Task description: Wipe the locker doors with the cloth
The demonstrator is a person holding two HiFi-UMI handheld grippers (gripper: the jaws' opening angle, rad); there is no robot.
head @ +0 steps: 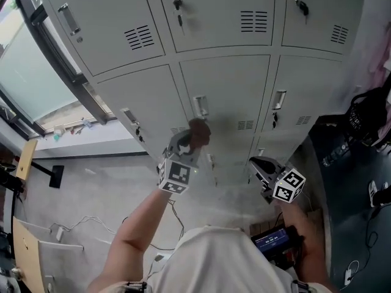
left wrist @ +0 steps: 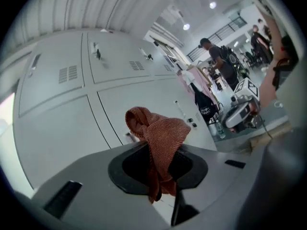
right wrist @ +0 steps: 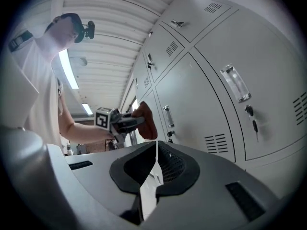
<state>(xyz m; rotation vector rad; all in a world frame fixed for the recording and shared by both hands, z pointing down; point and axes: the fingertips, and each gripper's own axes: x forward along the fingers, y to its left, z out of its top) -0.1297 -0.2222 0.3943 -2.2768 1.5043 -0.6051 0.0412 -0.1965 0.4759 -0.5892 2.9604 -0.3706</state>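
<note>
The rust-red cloth (head: 199, 131) is pressed against the middle grey locker door (head: 232, 90), just under its handle (head: 200, 105). My left gripper (head: 188, 142) is shut on that cloth. In the left gripper view the cloth (left wrist: 160, 133) bunches up out of the jaws (left wrist: 160, 164) in front of the locker doors (left wrist: 120, 104). My right gripper (head: 259, 166) hangs lower and to the right, near the lockers, shut and holding nothing. The right gripper view shows its jaws (right wrist: 157, 164) meeting at a thin slit, with the left gripper (right wrist: 125, 122) and the cloth (right wrist: 146, 121) beyond.
A window (head: 30, 72) and its sill run along the left. Cables (head: 79, 224) lie on the floor below. A dark counter with a black bag (head: 366, 118) stands at the right. A device with a lit screen (head: 275, 242) sits at the waist. People (left wrist: 218, 56) stand far off.
</note>
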